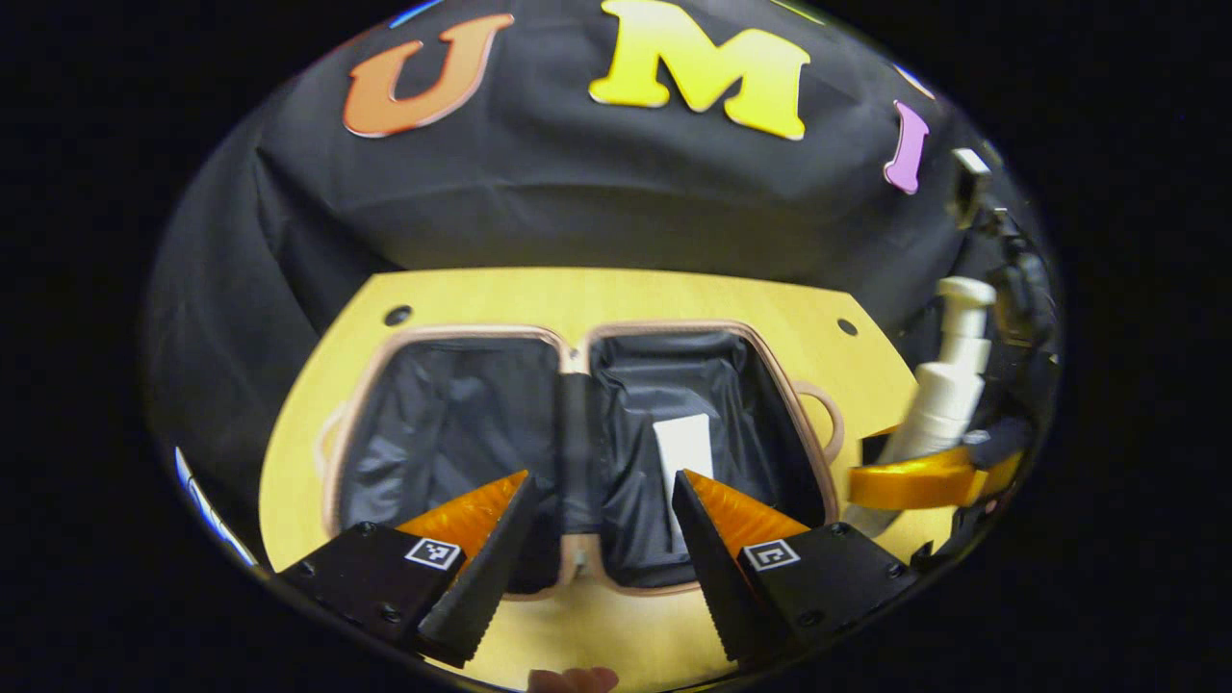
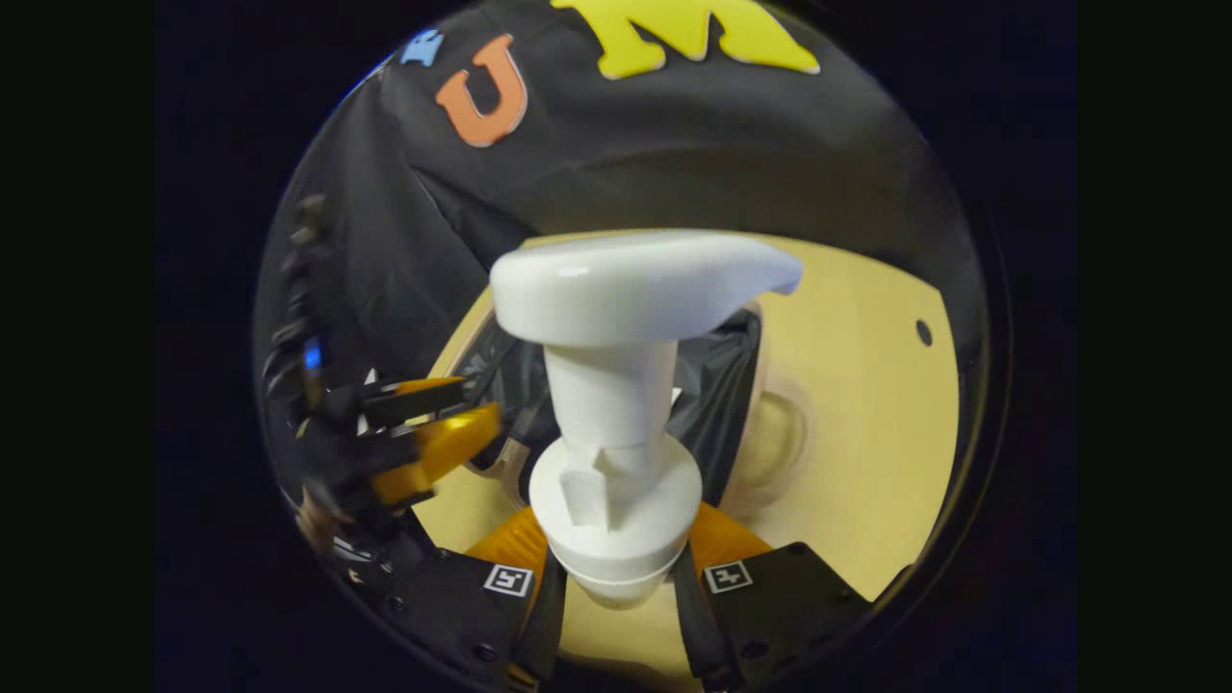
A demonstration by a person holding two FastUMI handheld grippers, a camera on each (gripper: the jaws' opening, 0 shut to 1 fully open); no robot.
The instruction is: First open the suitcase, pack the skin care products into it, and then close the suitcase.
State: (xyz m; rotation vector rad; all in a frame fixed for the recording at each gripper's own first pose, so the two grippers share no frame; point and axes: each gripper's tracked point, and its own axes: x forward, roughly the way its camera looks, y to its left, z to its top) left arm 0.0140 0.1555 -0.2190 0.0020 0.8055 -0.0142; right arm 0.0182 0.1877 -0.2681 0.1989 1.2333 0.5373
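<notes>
No readable text, labels or numbers.

Left gripper (image 1: 602, 510) hangs with its fingers spread wide apart, nothing between them. Right gripper (image 2: 616, 577) has both fingers pressed against the sides of a white pump bottle (image 2: 616, 423), holding it upright. From the left gripper view, the right gripper (image 1: 924, 481) sits off at the right edge, bottle in it.

left gripper (image 1: 602, 510): black mounts with screws, each bearing a square black-and-white marker, serrated finger edges. right gripper (image 2: 616, 577): same black mounts, square markers, screws.
</notes>
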